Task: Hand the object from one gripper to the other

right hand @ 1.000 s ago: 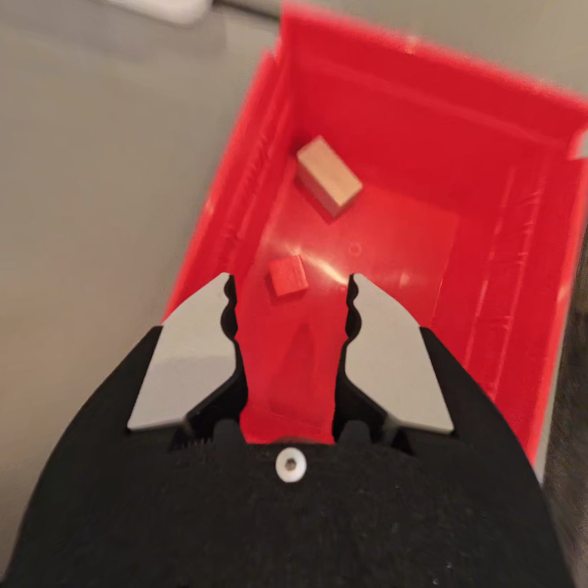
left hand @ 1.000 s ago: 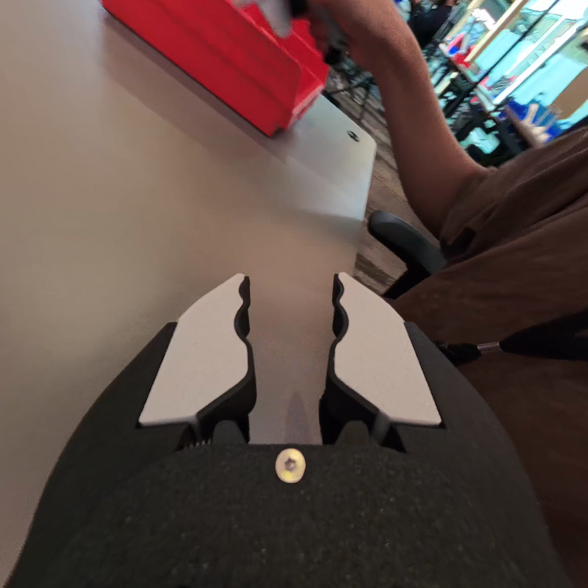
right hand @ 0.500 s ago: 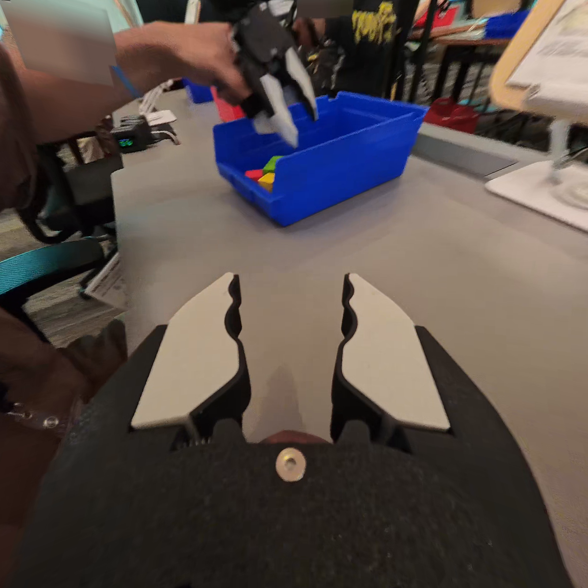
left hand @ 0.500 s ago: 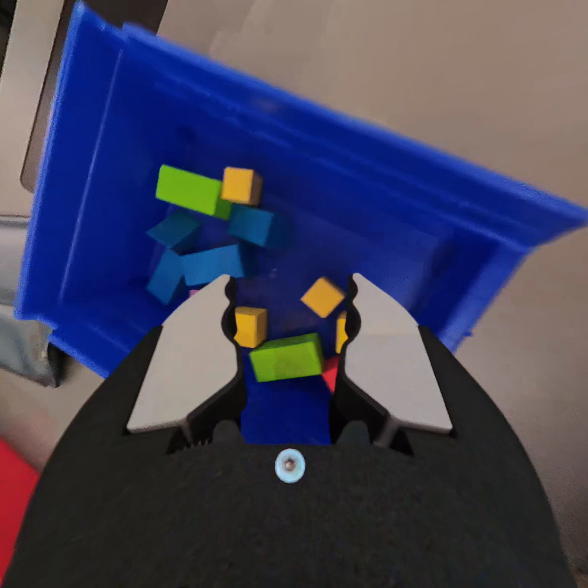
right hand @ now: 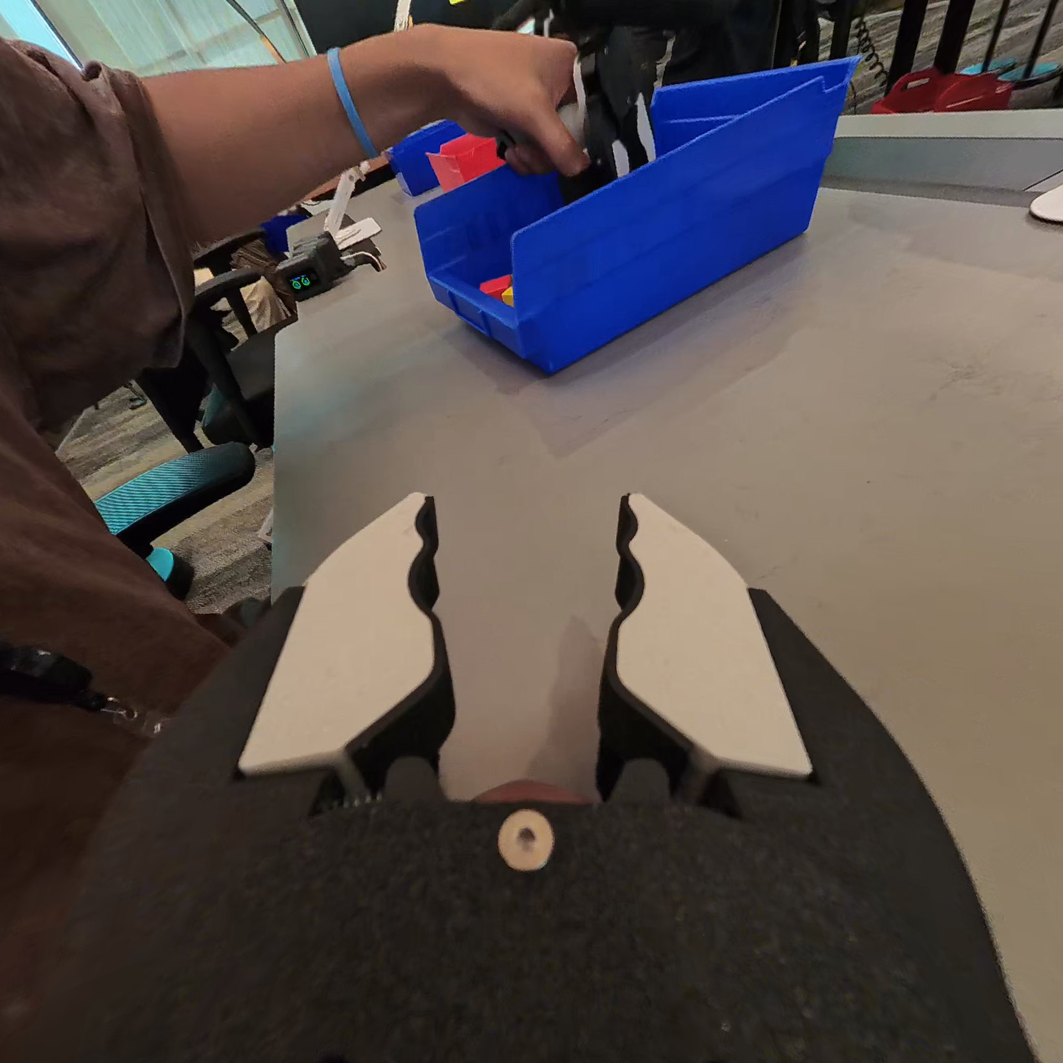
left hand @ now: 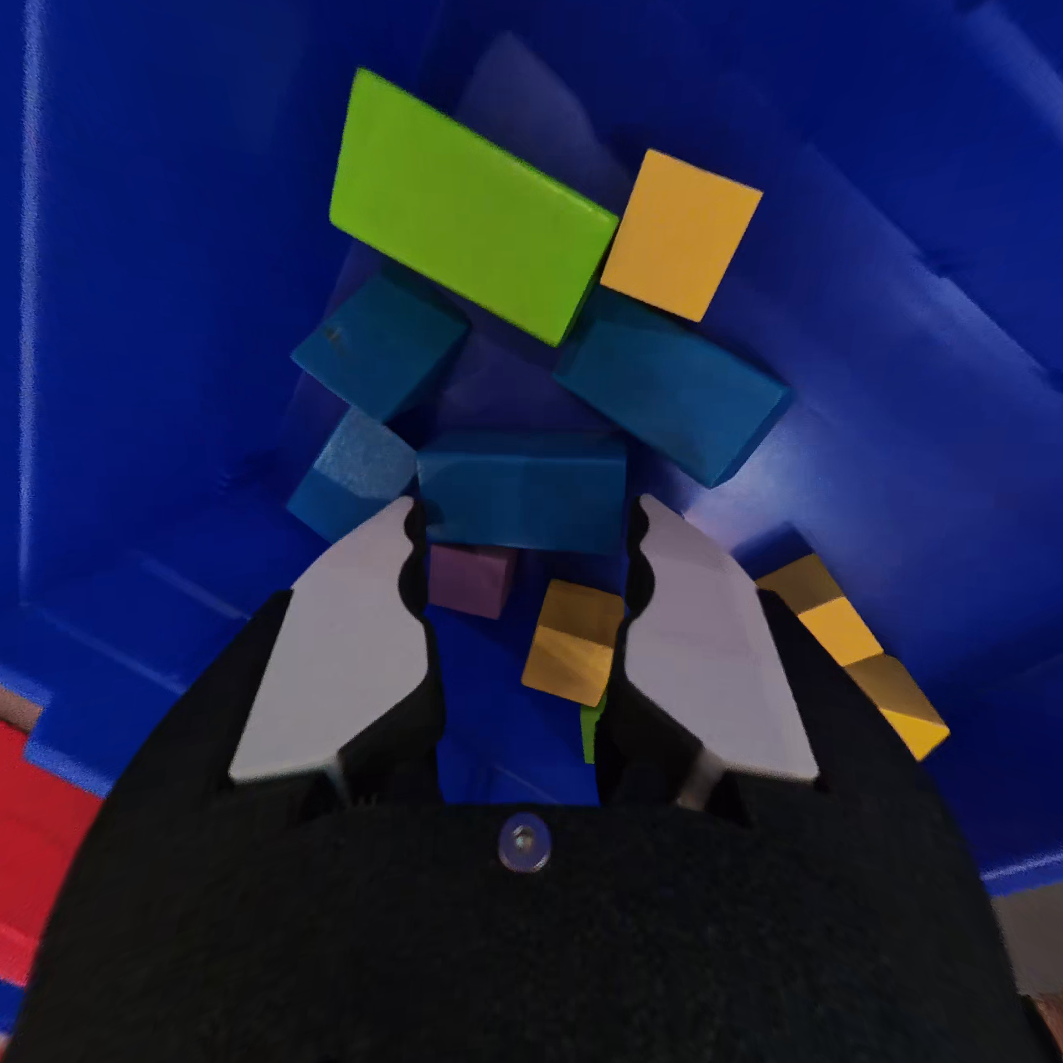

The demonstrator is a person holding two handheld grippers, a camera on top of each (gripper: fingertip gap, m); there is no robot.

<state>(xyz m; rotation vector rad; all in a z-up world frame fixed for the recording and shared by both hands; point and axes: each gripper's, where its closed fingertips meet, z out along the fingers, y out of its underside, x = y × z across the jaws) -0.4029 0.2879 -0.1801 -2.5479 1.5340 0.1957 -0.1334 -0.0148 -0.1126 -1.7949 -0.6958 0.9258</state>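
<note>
Plainly the pick is in hand, the first step before any handover: the left gripper (left hand: 523, 517) hangs inside the blue bin (left hand: 144, 287), its fingers (left hand: 345, 633) apart and empty, pointed down at a jumble of coloured blocks. A teal block (left hand: 520, 489) lies just past the fingertips, roughly spanning the gap between them, with a purple cube (left hand: 469, 581) and a yellow cube (left hand: 572, 641) nearer in, between the fingers. Which block is meant I cannot tell; the teal one looks likeliest. The next move calls for lowering a little further and closing on one block alone without nudging its neighbours.

From the right wrist view, the person's hand (right hand: 506, 98) reaches into the far bin from the left, wrist bent down. The right gripper (right hand: 526, 506) waits low over the bare grey desk (right hand: 805, 460), well apart from the bin, fingers apart, holding nothing
</note>
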